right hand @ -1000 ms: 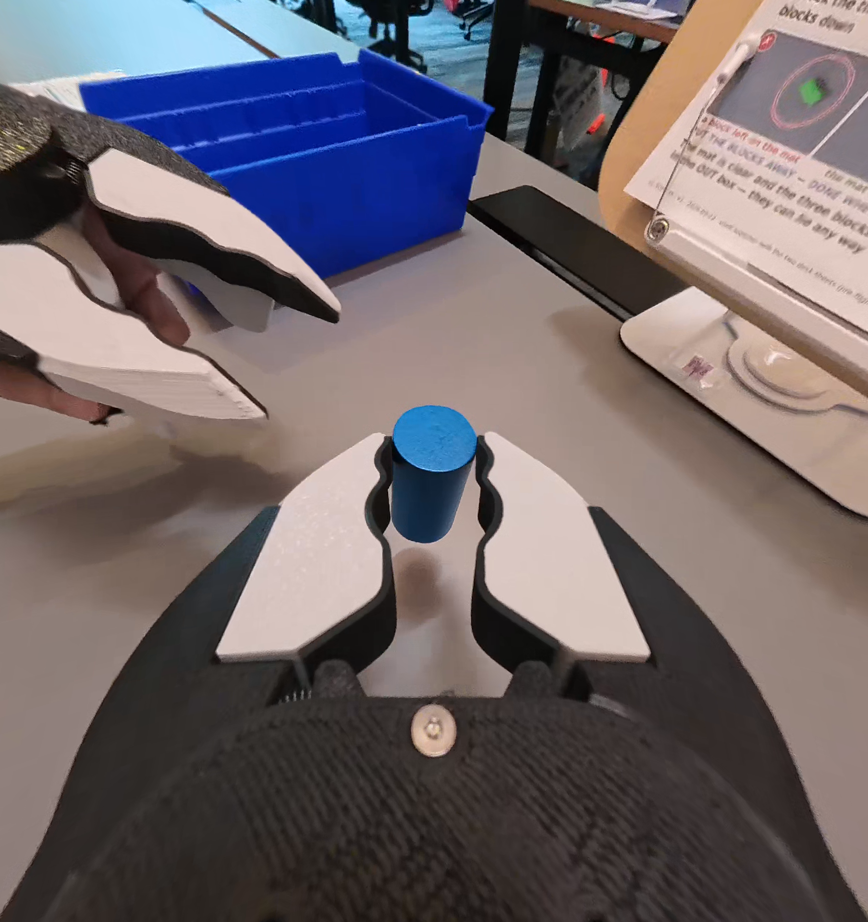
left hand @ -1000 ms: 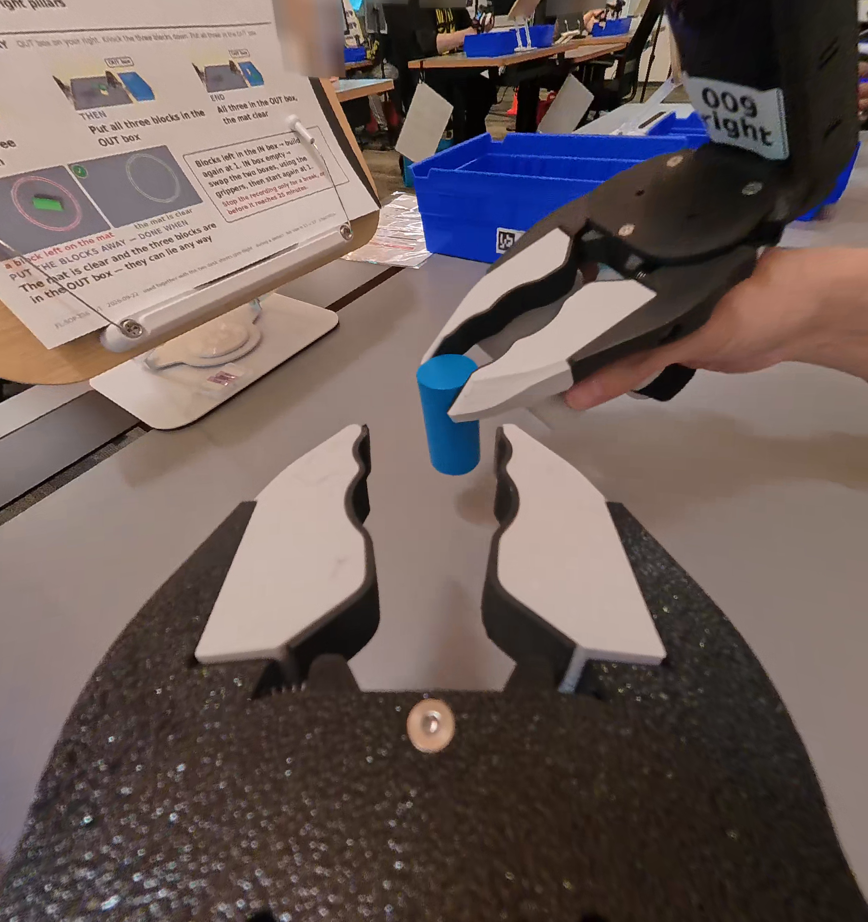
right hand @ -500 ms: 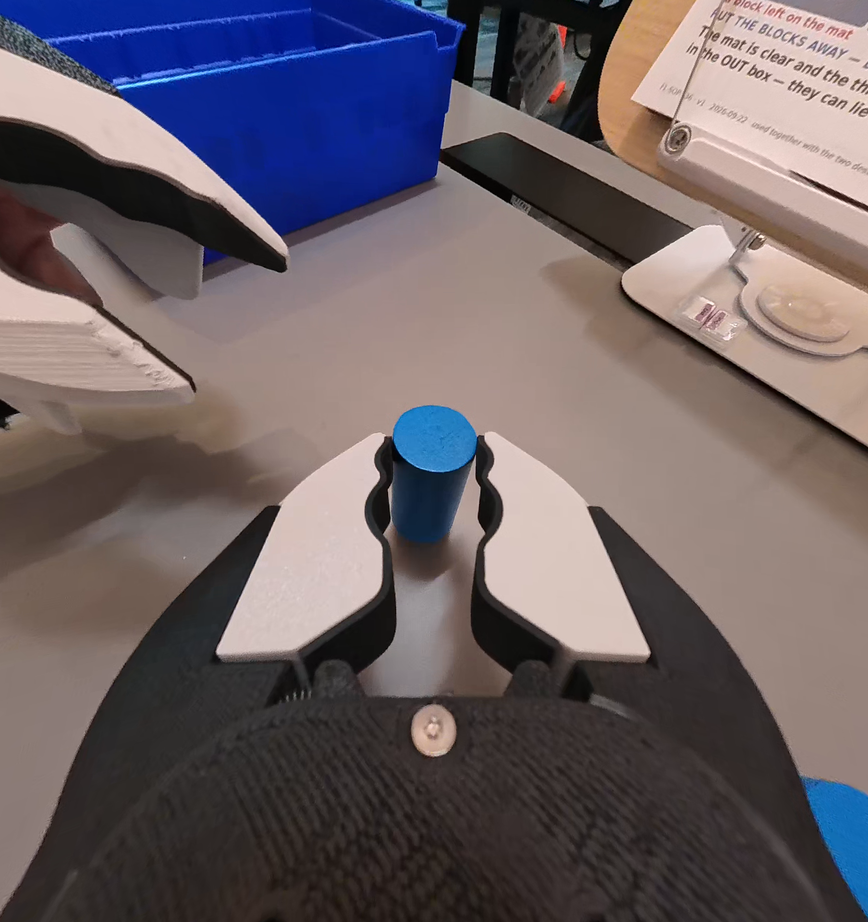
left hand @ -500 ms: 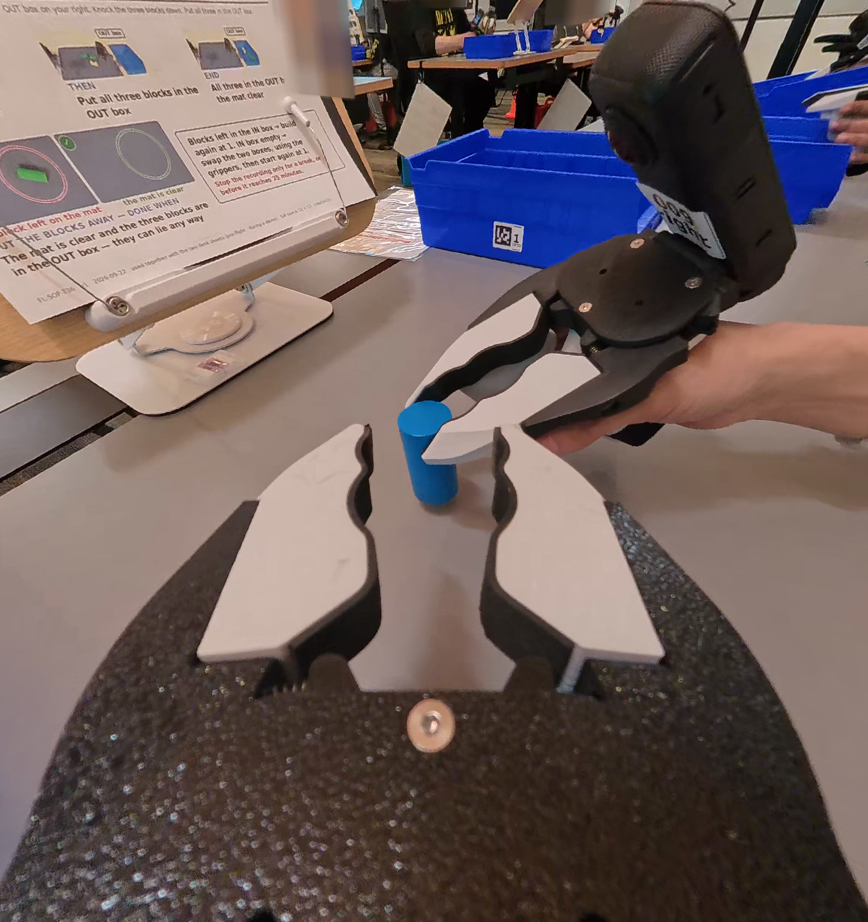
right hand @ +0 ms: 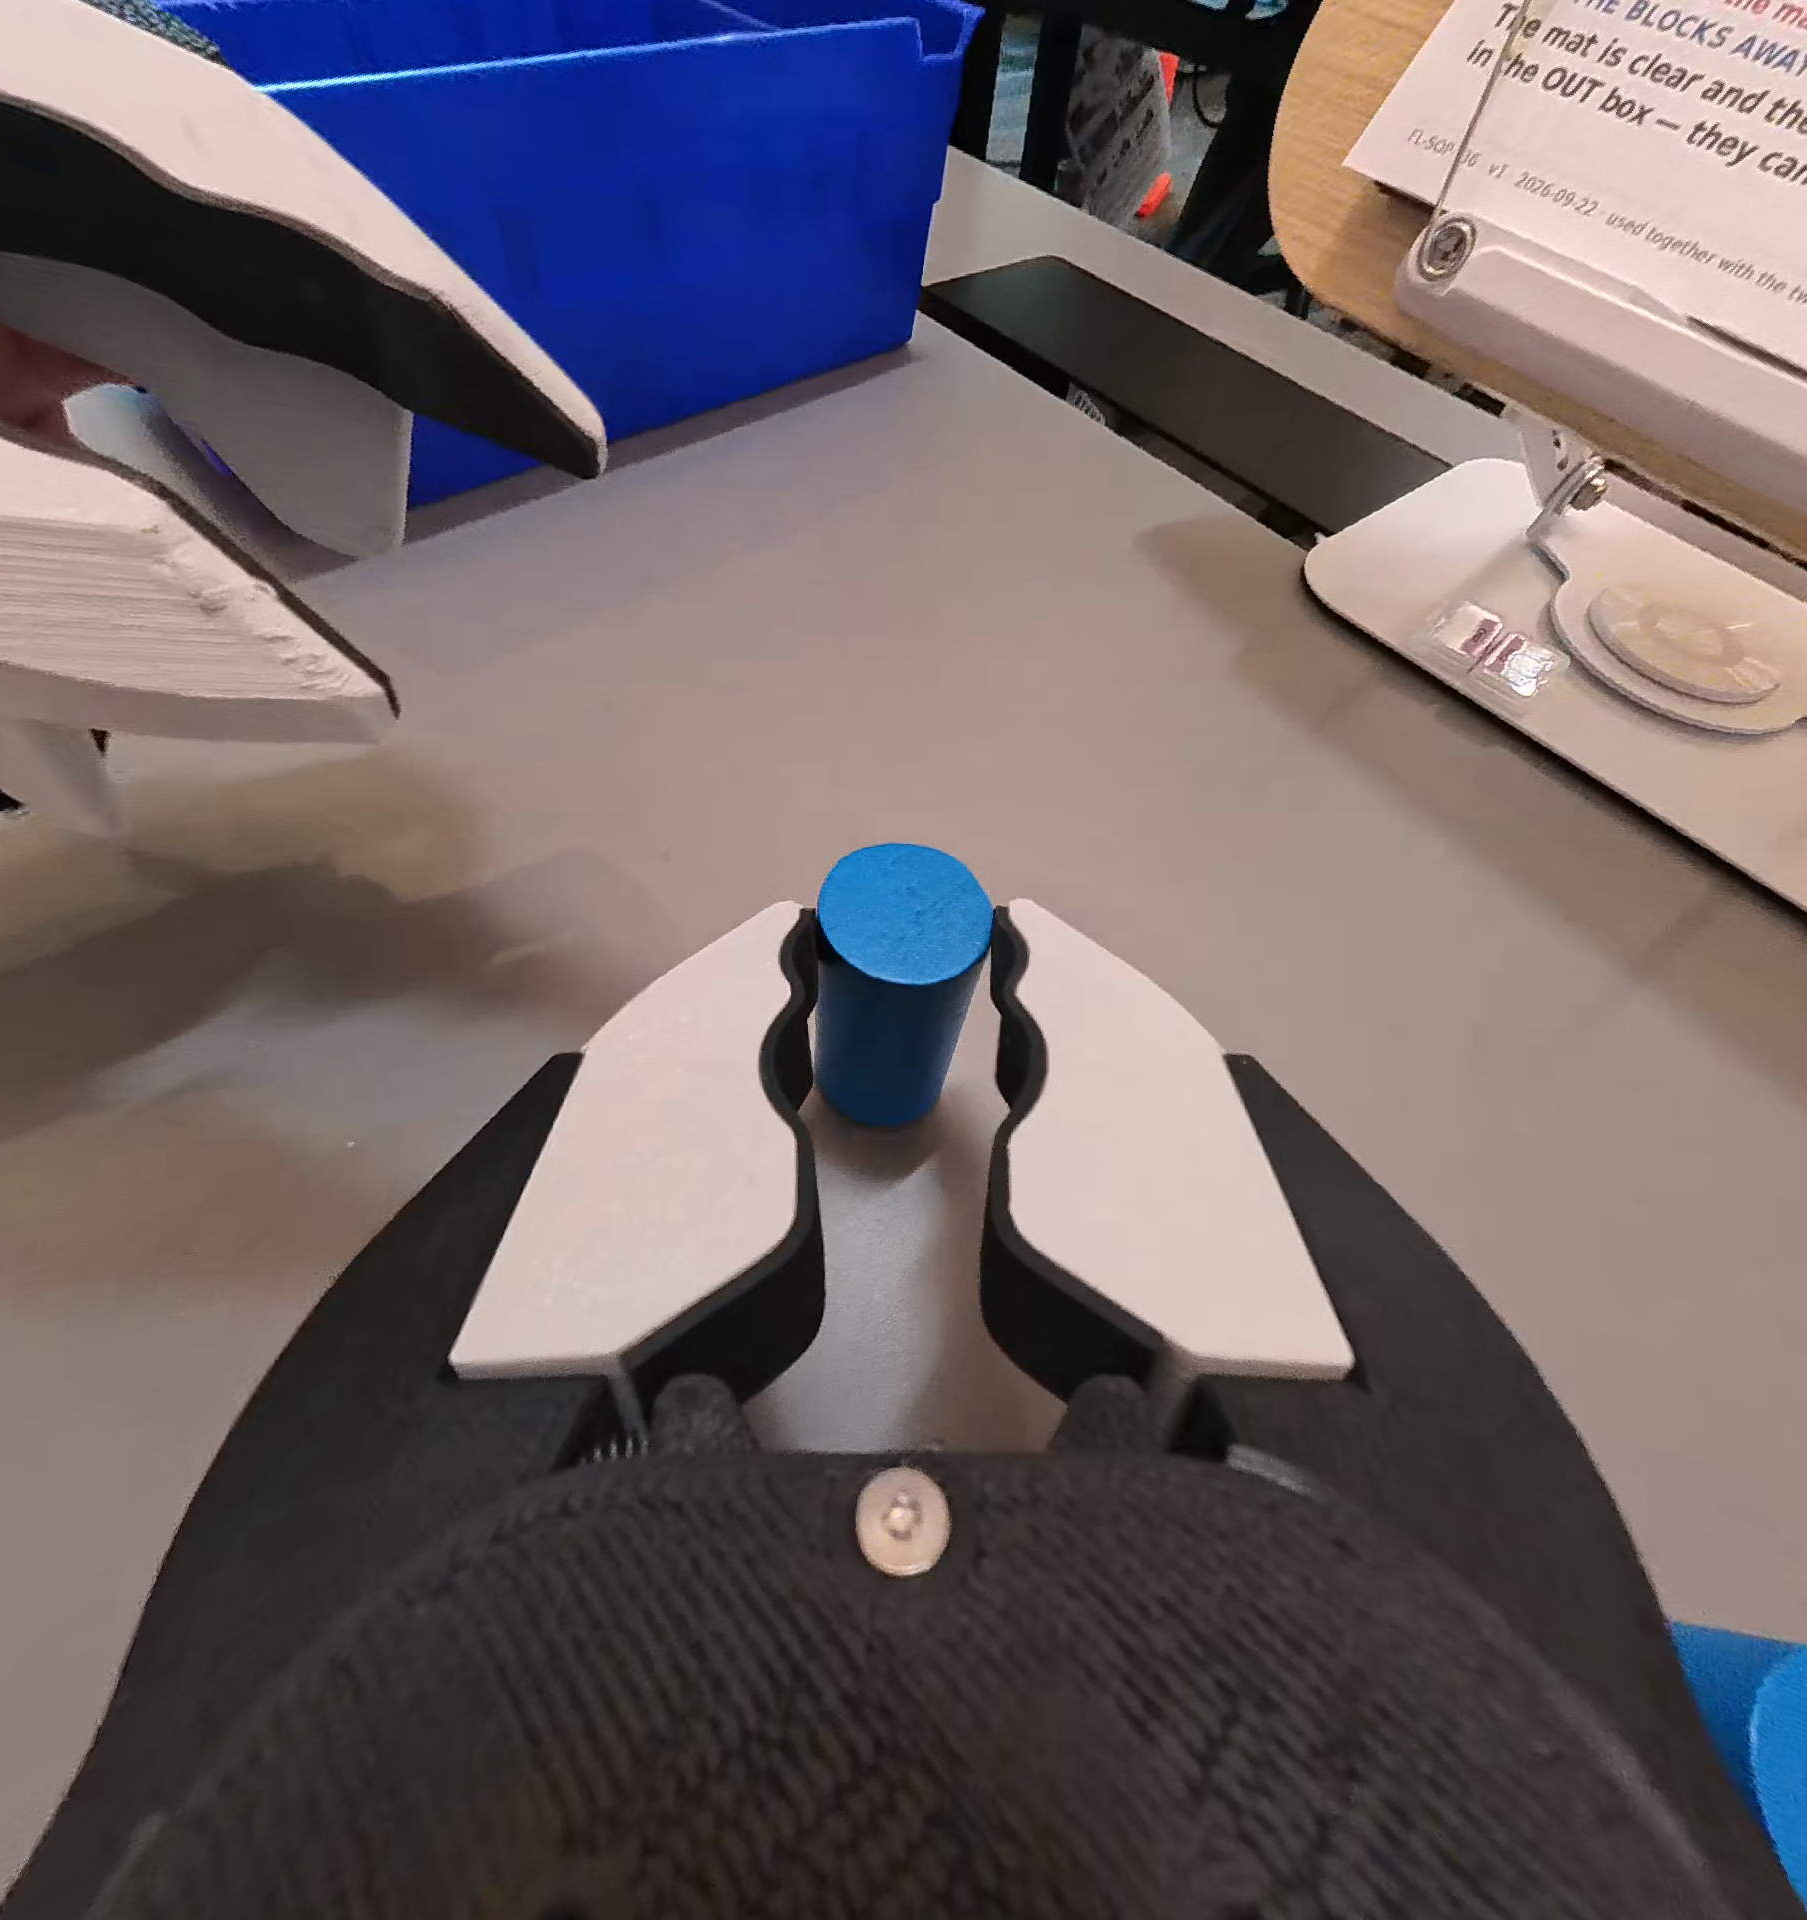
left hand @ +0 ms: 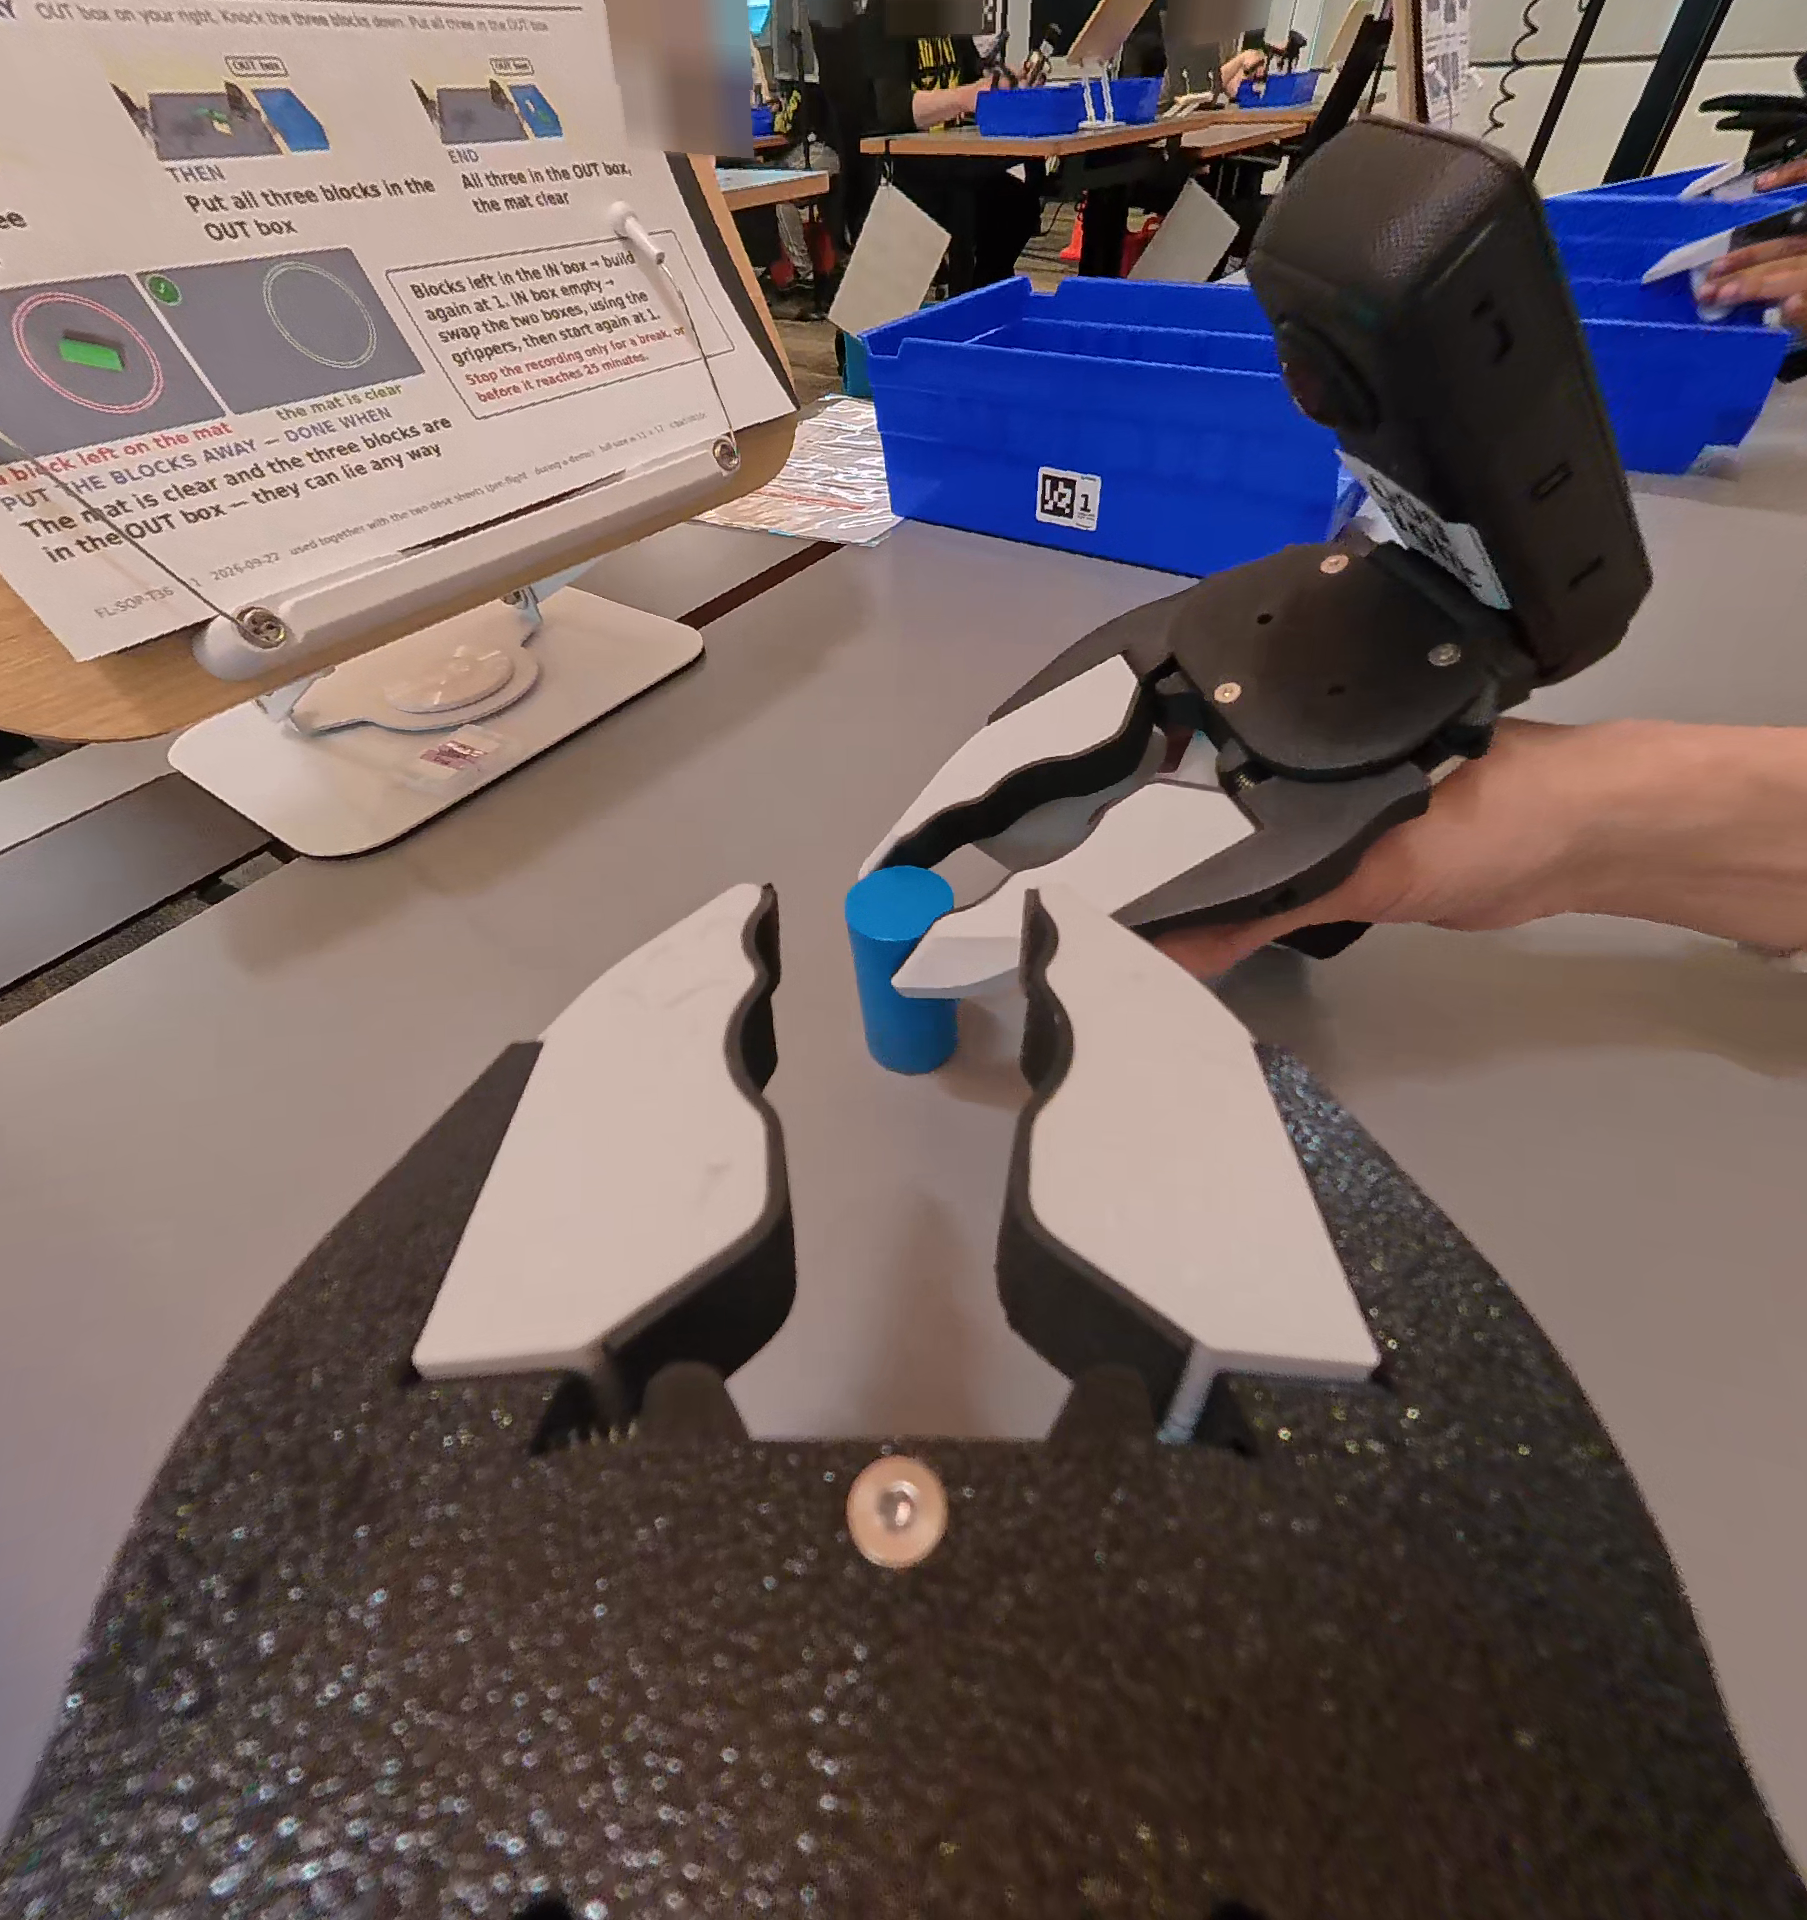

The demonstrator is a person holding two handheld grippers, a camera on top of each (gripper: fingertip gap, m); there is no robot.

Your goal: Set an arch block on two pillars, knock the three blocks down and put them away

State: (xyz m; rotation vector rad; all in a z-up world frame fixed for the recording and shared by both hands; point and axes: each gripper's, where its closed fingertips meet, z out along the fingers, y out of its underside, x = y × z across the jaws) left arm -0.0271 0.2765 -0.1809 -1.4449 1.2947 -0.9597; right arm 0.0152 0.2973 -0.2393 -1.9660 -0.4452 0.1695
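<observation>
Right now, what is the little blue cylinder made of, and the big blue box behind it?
The blue cylinder looks like painted wood, maybe plastic: matte, with faint lines across its top. The blue box looks like molded plastic: smooth, slightly glossy, thin walls.

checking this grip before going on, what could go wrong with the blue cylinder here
1. The right hand-held gripper pinches the blue cylinder only near its fingertips, high up, so it might slip or tip on the grey table.
2. The left hand-held gripper sits open close by and could bump it.
3. Another blue block lies just behind the right one.
</observation>
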